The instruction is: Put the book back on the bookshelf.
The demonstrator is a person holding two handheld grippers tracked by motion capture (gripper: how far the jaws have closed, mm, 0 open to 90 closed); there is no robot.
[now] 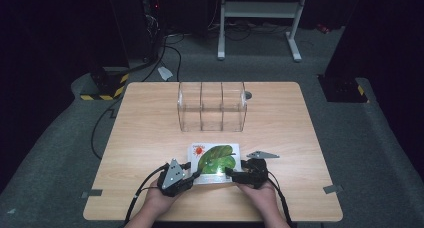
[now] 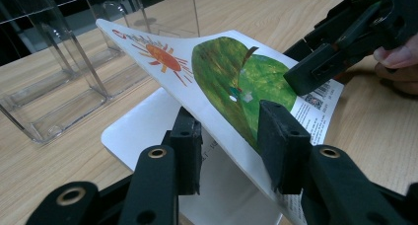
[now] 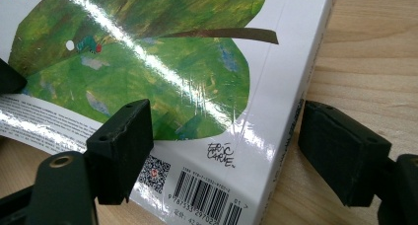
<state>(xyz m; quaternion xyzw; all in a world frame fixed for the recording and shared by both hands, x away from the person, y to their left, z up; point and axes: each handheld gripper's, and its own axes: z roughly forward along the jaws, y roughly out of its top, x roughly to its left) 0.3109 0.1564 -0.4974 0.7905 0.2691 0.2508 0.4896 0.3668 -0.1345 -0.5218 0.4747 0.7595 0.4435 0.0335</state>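
A picture book [image 1: 214,159] with a green leaf and an orange sun on its white cover lies at the near middle of the wooden table [image 1: 150,133]. My left gripper [image 2: 231,136] is open. The lifted, bent front cover [image 2: 217,72] runs slantwise between its jaws, with one jaw under it and one over it. A white page [image 2: 148,131] shows below the cover. My right gripper [image 3: 226,136] is open and straddles the book's spine corner near the barcode [image 3: 202,195]. One of its jaws rests on the cover and the other is beside the spine over the table. In the high view, both grippers [image 1: 192,177] [image 1: 231,174] sit at the book's near edge.
A clear plastic divided holder [image 1: 212,108] stands upright behind the book at the table's middle. A grey three-cornered plate [image 1: 262,154] lies just right of the book. Cables and a metal stand [image 1: 260,18] are on the floor beyond the table.
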